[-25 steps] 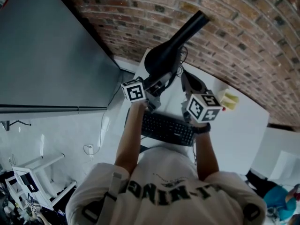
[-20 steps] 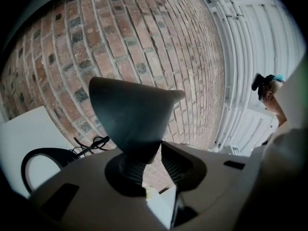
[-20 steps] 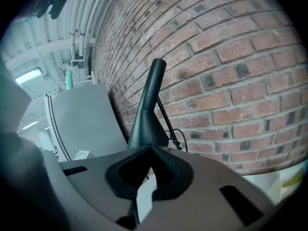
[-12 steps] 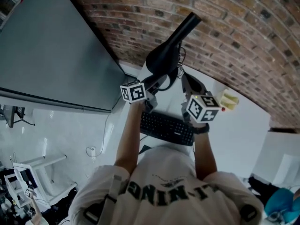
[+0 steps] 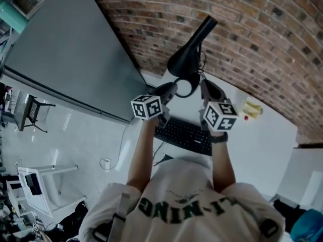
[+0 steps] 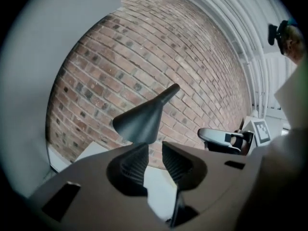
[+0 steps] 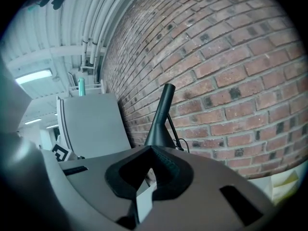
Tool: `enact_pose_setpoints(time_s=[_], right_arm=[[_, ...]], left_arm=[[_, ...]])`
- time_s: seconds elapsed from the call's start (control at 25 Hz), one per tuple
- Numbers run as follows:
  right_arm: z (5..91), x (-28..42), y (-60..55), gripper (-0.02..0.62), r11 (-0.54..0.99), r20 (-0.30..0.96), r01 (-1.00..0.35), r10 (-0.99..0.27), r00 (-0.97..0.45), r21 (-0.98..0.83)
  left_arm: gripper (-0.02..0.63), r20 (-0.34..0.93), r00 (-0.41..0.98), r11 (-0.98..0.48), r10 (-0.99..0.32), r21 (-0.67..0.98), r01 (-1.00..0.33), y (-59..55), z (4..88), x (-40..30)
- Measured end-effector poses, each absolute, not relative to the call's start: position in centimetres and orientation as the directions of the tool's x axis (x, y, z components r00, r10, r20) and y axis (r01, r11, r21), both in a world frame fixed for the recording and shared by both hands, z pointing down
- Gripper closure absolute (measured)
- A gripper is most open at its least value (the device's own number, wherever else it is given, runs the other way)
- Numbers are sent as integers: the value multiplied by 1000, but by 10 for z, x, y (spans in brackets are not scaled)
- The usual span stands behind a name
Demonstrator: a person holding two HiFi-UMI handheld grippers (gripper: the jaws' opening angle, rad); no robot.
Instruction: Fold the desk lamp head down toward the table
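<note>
The black desk lamp's cone-shaped head [image 5: 185, 60] stands above the white table [image 5: 262, 140], its stem [image 5: 206, 26] slanting up against the brick wall. My left gripper [image 5: 170, 88] hangs just below and left of the head, apart from it. Its jaws are open in the left gripper view, with only bare table between them [image 6: 154, 161] and the lamp head [image 6: 139, 122] ahead and above. My right gripper [image 5: 207, 87] is level with the left one, to the right of the lamp. In the right gripper view its jaws [image 7: 150, 170] are shut on nothing, with the lamp [image 7: 161, 121] beyond.
A black keyboard [image 5: 184, 136] lies on the table under both grippers. A yellow object [image 5: 252, 109] sits near the wall at right. A large grey panel [image 5: 75, 49] stands at left, the brick wall [image 5: 262, 39] behind. A black loop [image 5: 184, 87] hangs under the lamp.
My left gripper has come off the underside of the lamp head, rolled and drawn back to the left. The right gripper has risen a little. The view has shifted.
</note>
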State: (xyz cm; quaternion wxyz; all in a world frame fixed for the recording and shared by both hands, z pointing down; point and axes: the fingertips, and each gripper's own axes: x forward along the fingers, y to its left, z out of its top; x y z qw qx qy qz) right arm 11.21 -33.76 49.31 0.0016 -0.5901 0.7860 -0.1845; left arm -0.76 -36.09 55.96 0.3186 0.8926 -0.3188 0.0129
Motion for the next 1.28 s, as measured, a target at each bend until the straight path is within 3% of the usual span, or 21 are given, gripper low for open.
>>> enact_pose_setpoints(time_s=[0.72,1.28], right_arm=[[467,103,-282,601,231,132,-960,-959,-253,-159],[456,92,-267,601,256,107,-962,-958,-266,-98]], left_arm=[[549,185,571,-559,-799,120,-821,-290,468,-36],[603,145,496,-488,-856,87,-868,-281,455,-55]])
